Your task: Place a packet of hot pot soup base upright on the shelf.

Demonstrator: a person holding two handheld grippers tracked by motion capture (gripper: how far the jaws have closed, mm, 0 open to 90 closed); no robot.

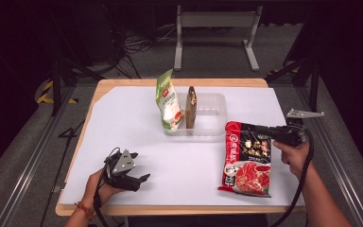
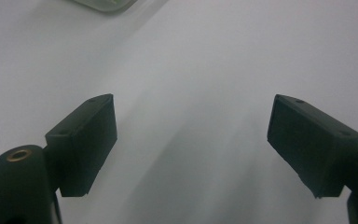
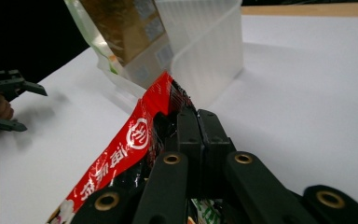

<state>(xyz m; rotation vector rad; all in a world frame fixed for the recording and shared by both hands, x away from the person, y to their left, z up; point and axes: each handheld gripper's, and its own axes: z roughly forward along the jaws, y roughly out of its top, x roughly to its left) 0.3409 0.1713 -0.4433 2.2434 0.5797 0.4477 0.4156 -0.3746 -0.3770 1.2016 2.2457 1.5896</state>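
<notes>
High view: we see right gripper (image 1: 264, 131) pinching red packet (image 1: 246, 158) (near table's (image 1: 123, 101) right edge); left gripper (image 1: 142, 179) spread.

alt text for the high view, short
The right gripper is shut on the top edge of a red packet lying on a white table, beside a clear tray holding two upright pouches. The left gripper rests open nearby.

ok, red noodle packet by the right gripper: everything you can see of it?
The red and black glossy plastic noodle packet carries white lettering and a food photo. It lies right of the clear plastic tray, its near end on the white table cover, its far edge raised. The right gripper has its black fingers shut on that far edge.
</notes>
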